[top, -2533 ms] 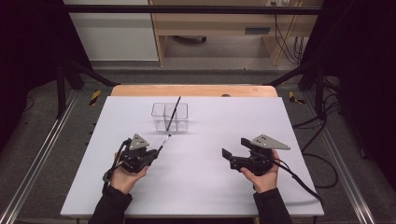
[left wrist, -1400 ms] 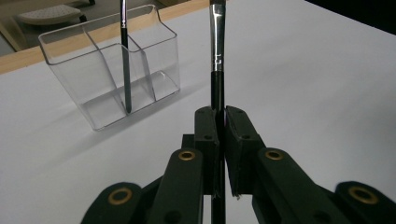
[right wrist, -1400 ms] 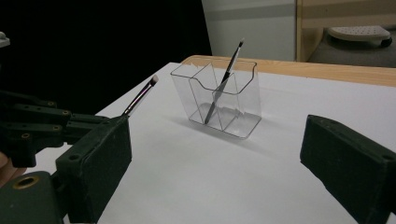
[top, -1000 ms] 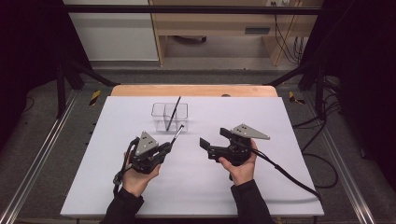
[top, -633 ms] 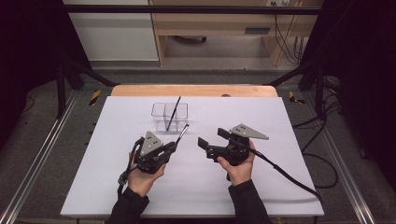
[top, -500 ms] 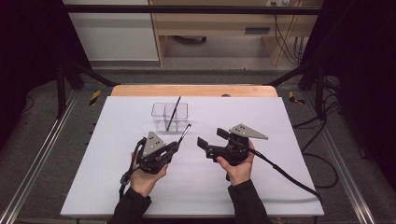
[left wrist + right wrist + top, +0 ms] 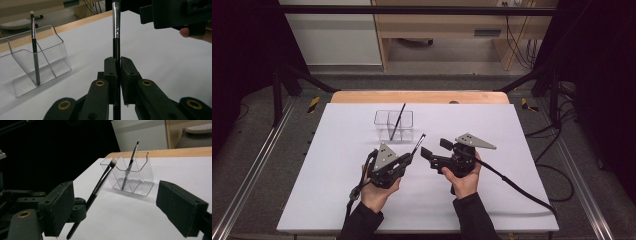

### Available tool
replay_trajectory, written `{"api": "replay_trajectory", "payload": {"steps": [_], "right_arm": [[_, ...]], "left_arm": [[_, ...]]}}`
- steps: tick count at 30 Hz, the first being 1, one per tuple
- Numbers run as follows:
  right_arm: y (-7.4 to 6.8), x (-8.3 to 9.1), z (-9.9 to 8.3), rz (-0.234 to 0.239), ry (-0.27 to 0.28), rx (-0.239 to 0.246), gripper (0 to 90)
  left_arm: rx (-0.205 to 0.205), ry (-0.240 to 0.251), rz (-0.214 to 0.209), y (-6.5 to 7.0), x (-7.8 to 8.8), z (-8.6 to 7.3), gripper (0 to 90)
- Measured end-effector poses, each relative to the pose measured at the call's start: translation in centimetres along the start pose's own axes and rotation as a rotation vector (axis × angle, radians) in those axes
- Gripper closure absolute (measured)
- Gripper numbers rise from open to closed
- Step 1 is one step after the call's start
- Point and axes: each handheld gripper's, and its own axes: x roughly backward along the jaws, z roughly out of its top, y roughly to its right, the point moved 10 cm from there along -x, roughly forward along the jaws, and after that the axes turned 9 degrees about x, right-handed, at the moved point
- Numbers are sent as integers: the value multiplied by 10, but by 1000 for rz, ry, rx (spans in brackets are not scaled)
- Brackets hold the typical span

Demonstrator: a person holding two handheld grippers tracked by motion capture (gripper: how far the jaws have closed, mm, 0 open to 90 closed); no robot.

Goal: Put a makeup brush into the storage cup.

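Your left gripper [image 7: 408, 159] is clenched on the makeup brush [image 7: 115, 32]; the jaws pinch its black handle and the bristle end points up and away, toward the clear organizer [image 7: 394, 125]. In the left gripper view the handle runs straight up between the pads [image 7: 110, 72], ferrule and flat tip above them.

Against the earlier frames: your left hand [image 7: 377, 192] has carried the brush from left of the organizer's near side to nearly straight in front of it, closer to your right gripper [image 7: 432, 150]. The brush tip now sits just short of the organizer's front wall, not touching it.

Your right gripper has come in from the right side of the white table [image 7: 522, 150] and now sits just beside the brush, jaws released and wide. They have just been closing a little; the brush stands beside the left-hand jaw in the right gripper view, not pressed by either pad.

The second brush [image 7: 397, 121] stands tilted in the organizer's middle compartment, same as before. The organizer has not moved.
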Motion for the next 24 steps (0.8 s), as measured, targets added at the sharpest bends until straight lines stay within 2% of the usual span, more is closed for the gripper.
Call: {"api": "replay_trajectory", "payload": {"steps": [15,24], "right_arm": [[-2,-6,-4,18,-10,-34,262],[-2,-8,-5,26,-8,-58,396]], "left_arm": [[4,19,-19,17,-6,0,834],[-5,17,-26,24,-8,-3,834]]}}
